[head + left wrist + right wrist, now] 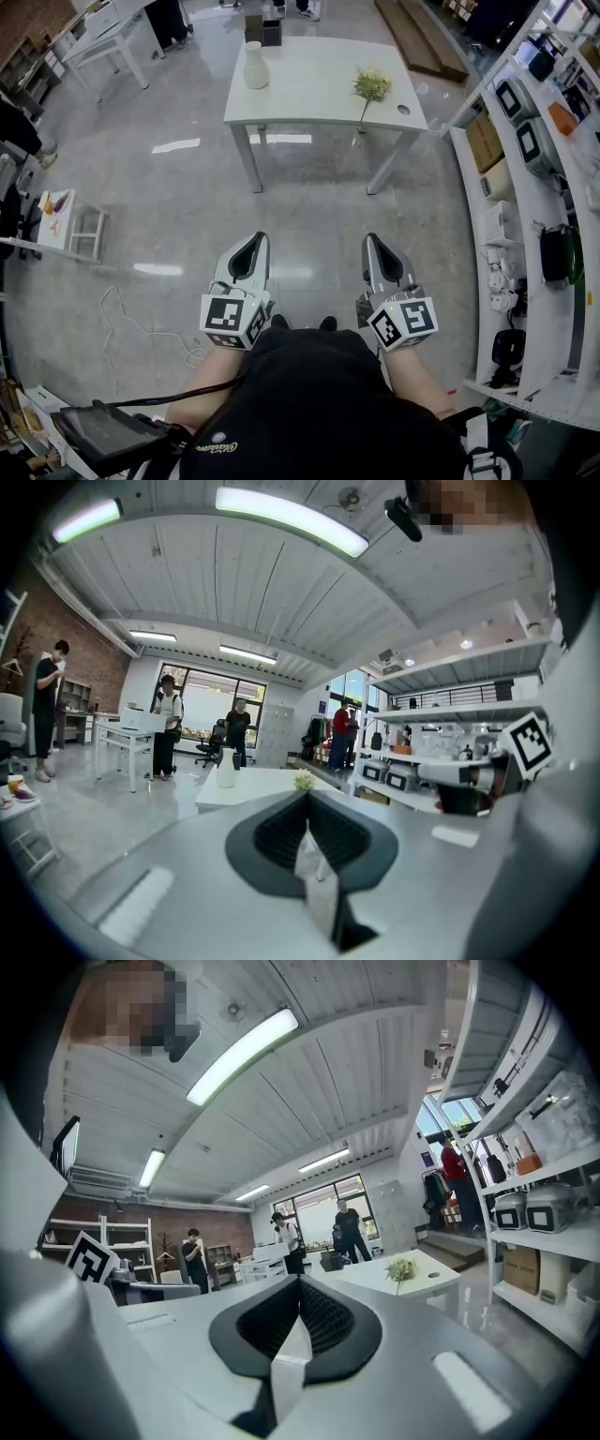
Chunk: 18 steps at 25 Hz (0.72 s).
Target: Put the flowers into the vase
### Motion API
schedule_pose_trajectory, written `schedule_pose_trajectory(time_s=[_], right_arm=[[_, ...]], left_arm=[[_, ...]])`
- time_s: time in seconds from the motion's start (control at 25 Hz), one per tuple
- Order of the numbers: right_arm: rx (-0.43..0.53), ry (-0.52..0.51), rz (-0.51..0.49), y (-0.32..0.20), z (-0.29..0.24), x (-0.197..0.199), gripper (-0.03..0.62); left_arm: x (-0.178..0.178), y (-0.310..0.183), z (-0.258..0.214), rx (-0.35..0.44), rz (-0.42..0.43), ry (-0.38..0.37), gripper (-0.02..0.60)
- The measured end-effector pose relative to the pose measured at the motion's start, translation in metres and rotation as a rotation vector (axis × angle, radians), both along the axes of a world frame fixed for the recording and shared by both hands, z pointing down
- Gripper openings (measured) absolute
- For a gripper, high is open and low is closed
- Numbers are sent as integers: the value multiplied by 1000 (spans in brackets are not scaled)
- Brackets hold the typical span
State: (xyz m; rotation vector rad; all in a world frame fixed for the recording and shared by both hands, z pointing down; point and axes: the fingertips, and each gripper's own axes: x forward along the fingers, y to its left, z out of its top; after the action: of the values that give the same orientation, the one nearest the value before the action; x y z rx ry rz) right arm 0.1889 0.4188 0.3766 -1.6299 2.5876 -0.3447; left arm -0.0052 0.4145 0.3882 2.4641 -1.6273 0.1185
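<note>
The white vase (255, 66) stands at the left end of the white table (314, 98), and the flowers (372, 85) are toward its right front edge. Well short of the table, the left gripper (251, 246) and right gripper (375, 246) are both clenched and empty.

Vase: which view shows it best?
Head view: the white vase stands whole and unobstructed at the left end of the white table. The left gripper view shows the vase small and distant. In the right gripper view I cannot make it out.
</note>
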Motion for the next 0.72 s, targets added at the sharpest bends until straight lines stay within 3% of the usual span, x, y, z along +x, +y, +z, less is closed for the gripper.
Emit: schedule_pose_trajectory(time_s=[0.48,0.72], right_arm=[[-64,16,55,-9,23,-33,2],[-84,22,68,-36,32,-28,2]], left_arm=[[-44,-13,27,-69,41,4,8],[-43,-36,41,-104,43,0,8]])
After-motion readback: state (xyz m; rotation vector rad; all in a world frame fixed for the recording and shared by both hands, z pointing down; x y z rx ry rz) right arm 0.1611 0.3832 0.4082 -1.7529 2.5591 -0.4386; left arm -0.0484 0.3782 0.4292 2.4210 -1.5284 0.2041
